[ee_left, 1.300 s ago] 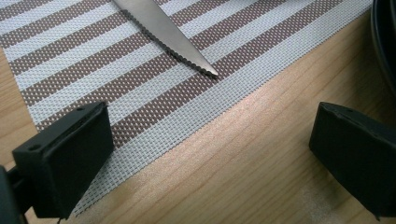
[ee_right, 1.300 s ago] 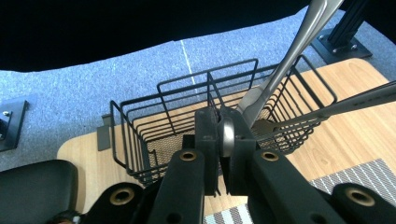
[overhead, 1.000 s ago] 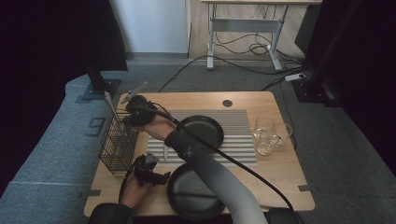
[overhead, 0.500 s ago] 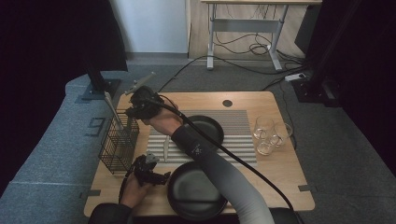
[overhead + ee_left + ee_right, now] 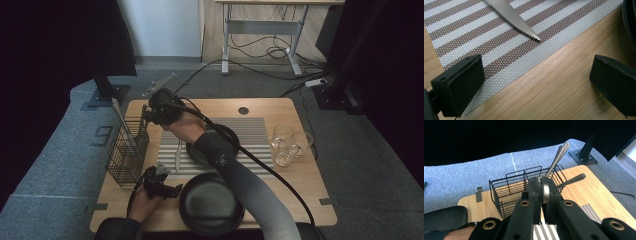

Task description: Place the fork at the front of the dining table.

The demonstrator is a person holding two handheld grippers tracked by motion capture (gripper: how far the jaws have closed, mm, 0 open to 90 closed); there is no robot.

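1. Reaching across the table with the right forearm, from the bottom edge toward the far left corner; carrying the right gripper (image 5: 159,111) just beside the far end of the wire cutlery basket (image 5: 126,155).
2. Pinching a piece of silver cutlery (image 5: 545,190) between the pressed-together jaws of the right gripper (image 5: 543,187); standing roughly upright, smooth and rounded metal showing between the jaws; type not determinable.
3. Standing tilted in the wire cutlery basket (image 5: 516,190): two long metal handles (image 5: 557,157) and a third handle (image 5: 572,180) leaning lower.
4. Resting low at the near left edge of the table (image 5: 300,175), the left gripper (image 5: 159,182), beside the black plate (image 5: 211,202).
5. Hovering with jaws spread wide over bare wood, holding nothing; lying ahead on the striped placemat (image 5: 469,32), a serrated knife (image 5: 511,18), tip pointing toward the mat's edge.
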